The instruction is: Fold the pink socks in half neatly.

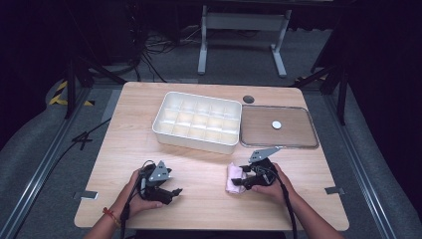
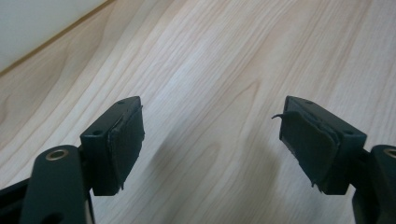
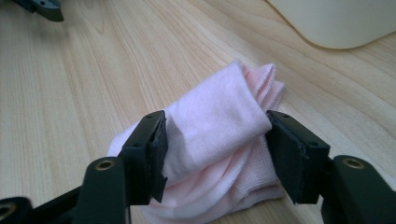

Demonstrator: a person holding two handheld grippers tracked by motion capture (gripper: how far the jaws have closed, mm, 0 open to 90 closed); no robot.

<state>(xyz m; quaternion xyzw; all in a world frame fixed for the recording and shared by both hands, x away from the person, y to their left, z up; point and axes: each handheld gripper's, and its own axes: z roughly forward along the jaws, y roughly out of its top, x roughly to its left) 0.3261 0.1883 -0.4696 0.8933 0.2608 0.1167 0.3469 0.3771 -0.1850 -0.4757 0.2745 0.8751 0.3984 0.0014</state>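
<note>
Nearest the tabletop's [image 1: 124, 129] front edge, the left gripper [image 1: 173, 192] lies low over bare wood toward the front left corner, its jaws spread apart with nothing between them; the left gripper view looks along them at plain wood grain. Right of it, a little farther from the front edge, the right gripper [image 3: 215, 144] has its jaws on either side of a bunched pink cloth [image 3: 219, 116] that rests on the tabletop, both pads pressing on its folds. In the high view the cloth [image 1: 233, 178] sits just left of the person's right hand [image 1: 271, 185], right of centre. Farther back stands a white compartment tray [image 1: 164, 112], and beside it on the right a clear flat lid [image 1: 298, 142] with a small white disc [image 1: 276, 125], near the far right corner.
</note>
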